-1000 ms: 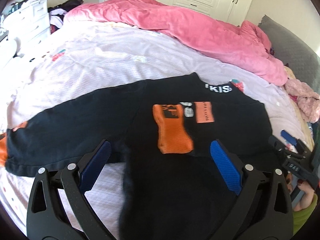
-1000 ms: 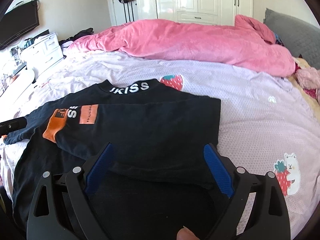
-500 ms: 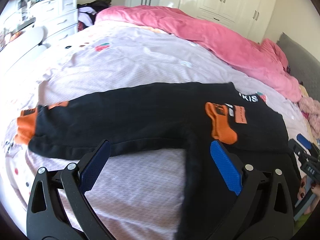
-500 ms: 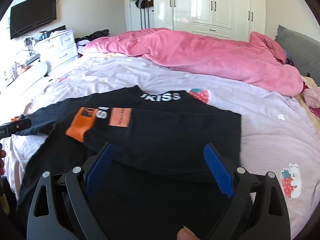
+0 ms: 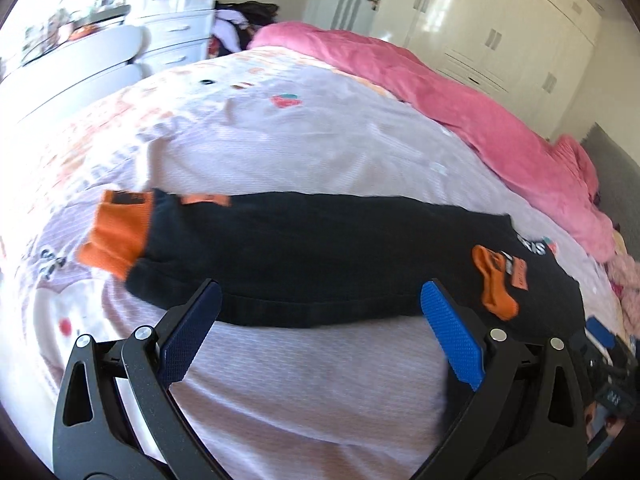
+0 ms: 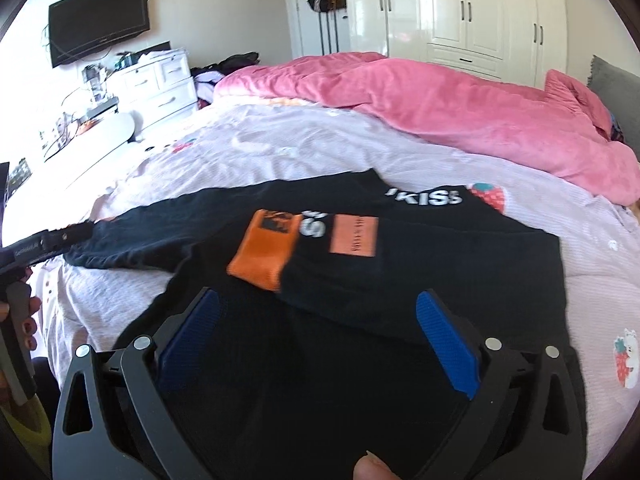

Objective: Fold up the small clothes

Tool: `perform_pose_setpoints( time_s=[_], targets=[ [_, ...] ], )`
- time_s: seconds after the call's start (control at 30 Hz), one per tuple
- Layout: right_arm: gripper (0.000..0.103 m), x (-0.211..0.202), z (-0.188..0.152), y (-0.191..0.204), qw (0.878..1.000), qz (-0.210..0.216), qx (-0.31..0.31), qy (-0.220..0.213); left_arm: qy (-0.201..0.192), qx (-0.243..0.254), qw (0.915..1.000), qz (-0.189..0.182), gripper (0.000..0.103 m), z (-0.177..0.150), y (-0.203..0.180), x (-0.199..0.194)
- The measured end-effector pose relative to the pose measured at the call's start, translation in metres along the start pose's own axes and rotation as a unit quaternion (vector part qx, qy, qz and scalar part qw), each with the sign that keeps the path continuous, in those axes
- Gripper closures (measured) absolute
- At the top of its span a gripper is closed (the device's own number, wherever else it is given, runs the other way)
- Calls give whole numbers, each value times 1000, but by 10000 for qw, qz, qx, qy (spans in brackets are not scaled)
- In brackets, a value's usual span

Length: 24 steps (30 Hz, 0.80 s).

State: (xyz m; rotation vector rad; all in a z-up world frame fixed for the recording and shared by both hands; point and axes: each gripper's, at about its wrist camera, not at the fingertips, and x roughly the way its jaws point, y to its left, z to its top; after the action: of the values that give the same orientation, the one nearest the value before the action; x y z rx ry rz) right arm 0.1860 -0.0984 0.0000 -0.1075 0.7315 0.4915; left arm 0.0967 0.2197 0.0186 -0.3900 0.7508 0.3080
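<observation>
Left wrist view: left gripper point(image 5: 316, 312) jaws spread, empty, above black long-sleeved top with orange cuffs point(image 5: 320, 256); right gripper point(image 6: 316, 320) likewise spread, empty.

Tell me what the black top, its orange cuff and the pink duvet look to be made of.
Black top: matte knit, likely cotton jersey; it drapes softly without sheen.
Orange cuff: seemingly ribbed knit, thicker than the sleeve; the texture is blurred.
Pink duvet: plush, velvety fleece by its soft sheen and puffy folds.
</observation>
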Motion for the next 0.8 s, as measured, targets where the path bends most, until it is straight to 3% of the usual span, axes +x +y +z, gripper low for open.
perform_pose_setpoints(
  time_s=[0.2,0.43,0.53,0.8],
  targets=[
    [4,10,6,29,9998,170,-18,75,-90,-306,9990,318,9,4,34,1],
    [4,20,12,64,9993,255,-221,174,-216,-608,9974,324,9,7,57,-5],
    [4,24,14,78,9988,290,-311,228,-386,-755,9948,572,9,7,67,-10],
    [4,31,10,108,9976,405,-433,355,-365,-1248,9897,599,9,5,98,-4]
  ],
)
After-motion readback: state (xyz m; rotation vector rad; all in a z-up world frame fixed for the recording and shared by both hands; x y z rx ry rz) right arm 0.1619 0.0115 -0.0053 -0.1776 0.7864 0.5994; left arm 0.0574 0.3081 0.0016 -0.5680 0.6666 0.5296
